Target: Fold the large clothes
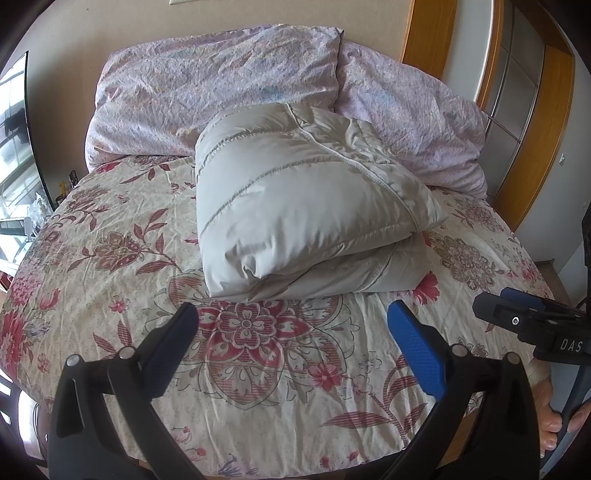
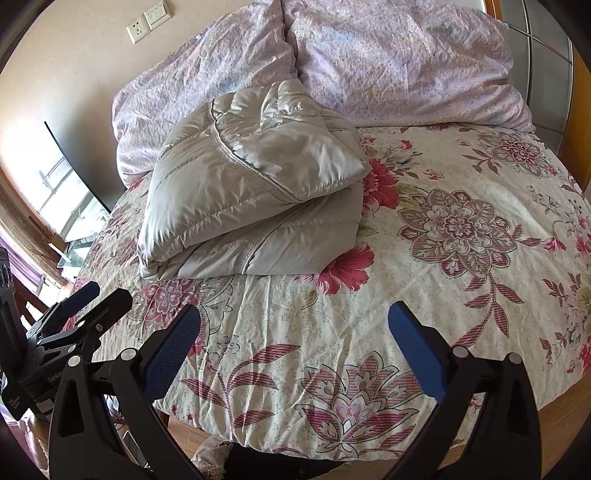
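A beige quilted padded jacket [image 1: 295,199] lies folded into a thick bundle on the floral bedspread [image 1: 110,258], in the middle of the bed. It also shows in the right wrist view [image 2: 251,192]. My left gripper [image 1: 293,332] is open and empty, hovering over the bedspread just short of the bundle's near edge. My right gripper [image 2: 293,332] is open and empty too, further back near the bed's front edge, with the bundle ahead and to the left. The right gripper also shows at the right of the left wrist view [image 1: 524,314], and the left gripper at the left of the right wrist view [image 2: 74,314].
Pink-lilac crumpled duvet and pillows [image 1: 221,92] are piled at the head of the bed behind the jacket. A wooden door frame [image 1: 428,33] is at the back right. A dark screen [image 2: 77,170] and window lie to the left. Wall switches [image 2: 147,20] are above.
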Motion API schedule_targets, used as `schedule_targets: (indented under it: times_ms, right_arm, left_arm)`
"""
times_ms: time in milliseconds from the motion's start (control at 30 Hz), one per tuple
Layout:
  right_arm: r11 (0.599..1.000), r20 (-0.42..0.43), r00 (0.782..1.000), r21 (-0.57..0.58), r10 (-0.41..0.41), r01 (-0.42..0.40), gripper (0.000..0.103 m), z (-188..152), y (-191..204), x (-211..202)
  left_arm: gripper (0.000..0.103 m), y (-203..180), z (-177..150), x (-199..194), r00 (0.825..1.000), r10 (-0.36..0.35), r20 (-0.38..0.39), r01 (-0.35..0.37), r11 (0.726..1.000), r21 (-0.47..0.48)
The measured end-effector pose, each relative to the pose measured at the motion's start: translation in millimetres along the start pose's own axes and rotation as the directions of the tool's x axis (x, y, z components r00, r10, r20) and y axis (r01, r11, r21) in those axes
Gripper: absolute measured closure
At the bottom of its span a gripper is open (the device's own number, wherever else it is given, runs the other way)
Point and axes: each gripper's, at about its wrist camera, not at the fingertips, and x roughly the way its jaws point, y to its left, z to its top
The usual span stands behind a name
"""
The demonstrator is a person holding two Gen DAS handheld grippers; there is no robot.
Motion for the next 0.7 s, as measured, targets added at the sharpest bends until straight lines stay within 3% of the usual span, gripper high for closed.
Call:
schedule_targets:
  times_ms: [700]
  right_arm:
    - [1.0,-0.005,1.0,-0.002,0.001,-0.001,0.001,-0.7,-0.1,2.5]
  left_arm:
    - [0.002,1.4,0.2,1.4,1.0,0.008,0.001,-0.008,1.0,0.0]
